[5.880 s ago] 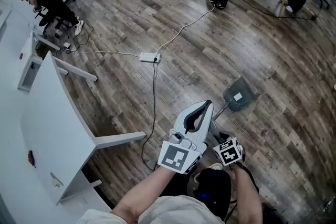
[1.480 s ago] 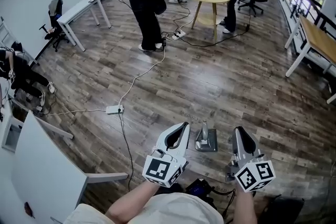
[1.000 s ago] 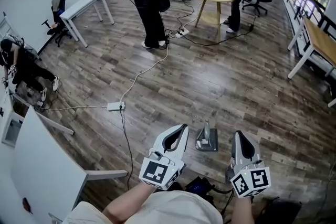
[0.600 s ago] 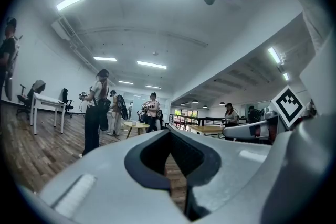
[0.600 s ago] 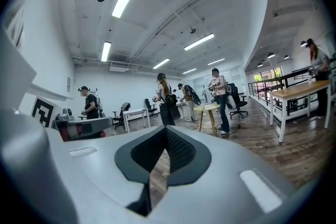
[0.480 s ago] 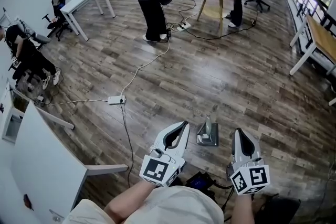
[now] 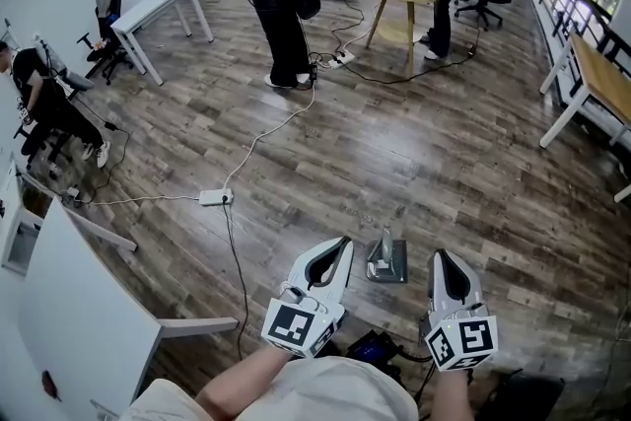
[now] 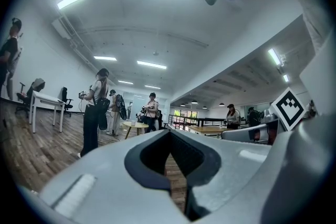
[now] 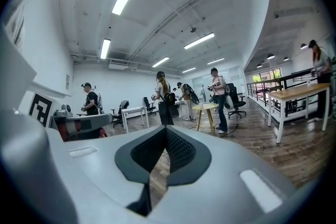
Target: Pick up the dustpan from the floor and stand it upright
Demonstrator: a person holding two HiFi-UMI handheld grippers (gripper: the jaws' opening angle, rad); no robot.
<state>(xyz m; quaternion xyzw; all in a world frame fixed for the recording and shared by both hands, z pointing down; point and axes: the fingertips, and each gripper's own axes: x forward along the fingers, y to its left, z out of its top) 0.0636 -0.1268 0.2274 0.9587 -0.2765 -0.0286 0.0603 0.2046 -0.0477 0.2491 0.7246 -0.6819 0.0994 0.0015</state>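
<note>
**Dustpan [image 7: 386,263] now stands upright, both tools clear of it**

Six seconds back the dustpan lay flat on the wooden floor [image 7: 463,163], far and to the right of the person, with its handle stretched out toward them. It now stands upright on the floor, its handle rising straight up from the pan. Over the last half second it has kept its place, and only the head view has shifted a little.

The dustpan sits between the two tools and a little farther out than their tips, touched by neither. The left tool [image 7: 343,243] is held near and to the left of it. Its own view shows the left tool [image 8: 168,132] with its jaws pressed together at the tips and nothing between them, only a thin strip of floor showing through the gap behind. The right tool [image 7: 440,257] is held near and to the right of the dustpan. Seen from its own camera, the right tool [image 9: 166,128] is likewise closed tip to tip and empty.

Farther off to the left, a white power strip [image 7: 214,197] lies on the floor. Its cable [image 7: 266,135] runs away toward a person in dark clothes [image 7: 281,5] who stands at the far side of the room.
</note>
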